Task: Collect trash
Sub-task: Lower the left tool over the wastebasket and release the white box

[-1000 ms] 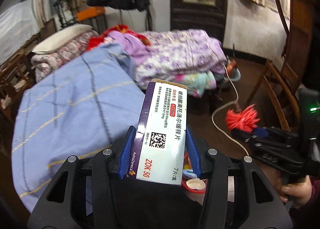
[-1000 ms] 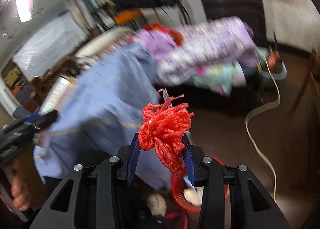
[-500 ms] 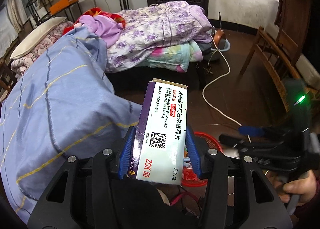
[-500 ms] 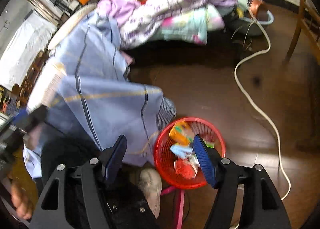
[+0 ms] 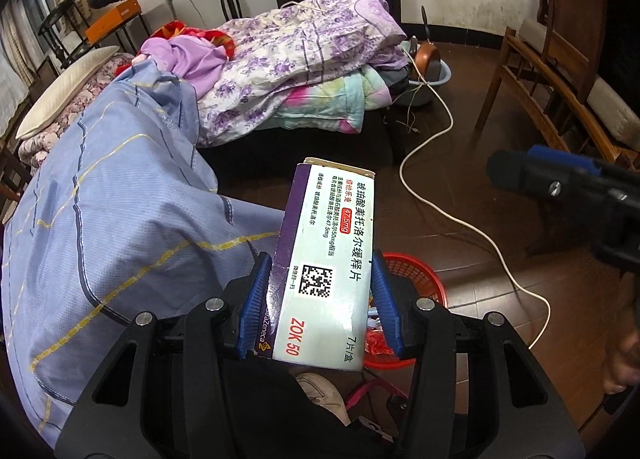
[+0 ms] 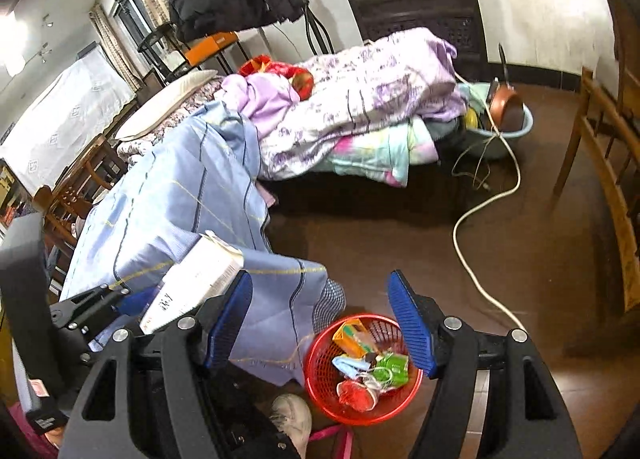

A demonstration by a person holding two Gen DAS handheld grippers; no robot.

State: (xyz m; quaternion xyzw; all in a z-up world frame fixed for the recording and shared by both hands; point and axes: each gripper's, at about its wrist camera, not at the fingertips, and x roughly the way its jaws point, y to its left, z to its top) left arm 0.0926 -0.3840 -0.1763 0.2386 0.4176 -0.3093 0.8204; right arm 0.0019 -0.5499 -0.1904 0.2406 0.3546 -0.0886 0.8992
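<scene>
- Left wrist view: the left gripper (image 5: 318,301) points steeply down toward the floor. Its 2 blue pads are clamped on the long sides of 1 medicine box (image 5: 326,271), white and purple, held with its long axis running away from the camera.
- The box hangs above the near rim of 1 red basket (image 5: 416,271), which stands on the dark wooden floor (image 5: 460,219) and is mostly hidden behind the box and the right-hand finger.
- 1 blue checked sheet (image 5: 112,219) drapes at the left, its corner hanging down just beside the basket.
- The right gripper shows at the right edge as a dark body with blue trim; below it, part of a hand (image 5: 620,359) is visible. 1 white cable (image 5: 472,219) crosses the floor.
- Right wrist view: the right gripper (image 6: 320,319) tilts down over the same basket (image 6: 320,379). Its jaws have just been opening and now stand wide apart with nothing between them.
- The basket sits beneath the right-hand finger and holds mixed trash: 1 orange carton (image 6: 350,337), 1 green wrapper (image 6: 390,367), 1 pale blue mask (image 6: 348,363) and 1 red net bundle (image 6: 354,395).
- The left gripper with the box (image 6: 196,283) appears at the left, over the sheet (image 6: 180,195) and just left of the basket.
- 1 white shoe (image 6: 294,419) shows at the bottom, beside the basket.
</scene>
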